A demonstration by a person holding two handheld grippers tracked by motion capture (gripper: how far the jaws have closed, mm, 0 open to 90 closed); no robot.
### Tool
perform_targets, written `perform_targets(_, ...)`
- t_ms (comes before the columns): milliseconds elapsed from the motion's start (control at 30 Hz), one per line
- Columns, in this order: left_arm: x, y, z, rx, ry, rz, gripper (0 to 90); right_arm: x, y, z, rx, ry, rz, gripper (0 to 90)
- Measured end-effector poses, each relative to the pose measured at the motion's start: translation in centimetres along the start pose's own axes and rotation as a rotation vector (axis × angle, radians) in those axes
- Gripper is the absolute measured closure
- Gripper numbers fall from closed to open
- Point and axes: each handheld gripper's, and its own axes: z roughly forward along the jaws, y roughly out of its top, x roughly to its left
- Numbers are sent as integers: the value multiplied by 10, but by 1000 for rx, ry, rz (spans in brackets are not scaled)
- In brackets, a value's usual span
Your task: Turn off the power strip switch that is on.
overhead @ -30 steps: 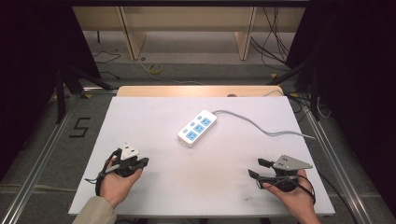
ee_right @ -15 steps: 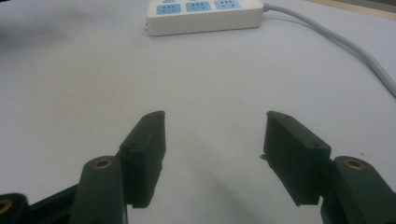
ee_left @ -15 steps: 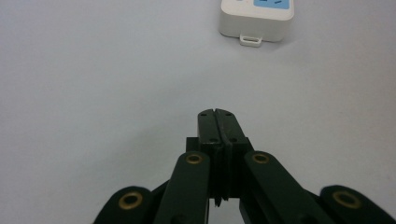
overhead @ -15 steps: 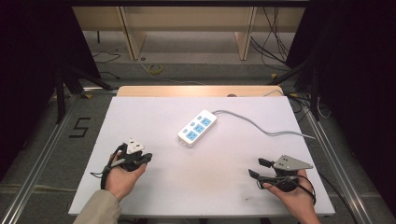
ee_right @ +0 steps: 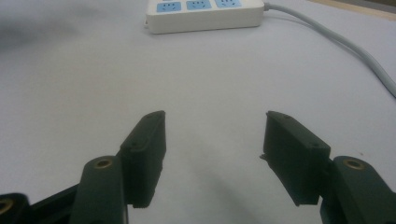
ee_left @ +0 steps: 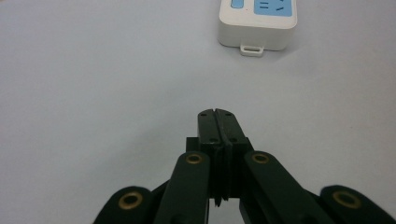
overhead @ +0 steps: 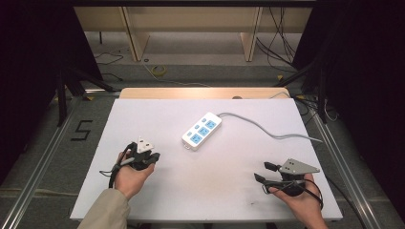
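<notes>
My white table (overhead: 157, 114), dark room, left gripper (overhead: 152, 156) clenched empty, edged nearer the power strip (overhead: 202, 131), right gripper (overhead: 262, 172) released, unmoved.

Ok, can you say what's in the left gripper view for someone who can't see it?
The left gripper has its black jaws shut together with nothing between them, above a white table. Ahead, at the top, sits the end of a white power strip with blue sockets.

A white power strip (overhead: 202, 131) with three blue socket faces is seen lying flat a little past the middle of the white tabletop (overhead: 143, 200). It is set slantwise, its long side pointing toward 1 o'clock. A grey cord (overhead: 267, 131) comes out of its far end and trails toward 4 o'clock.
</notes>
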Motion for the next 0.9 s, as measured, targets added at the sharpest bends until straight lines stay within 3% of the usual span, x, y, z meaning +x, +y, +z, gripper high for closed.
perform_targets(900,-5,20,14,-11,-1,15,898,0,0,0,0,-1,-8,402)
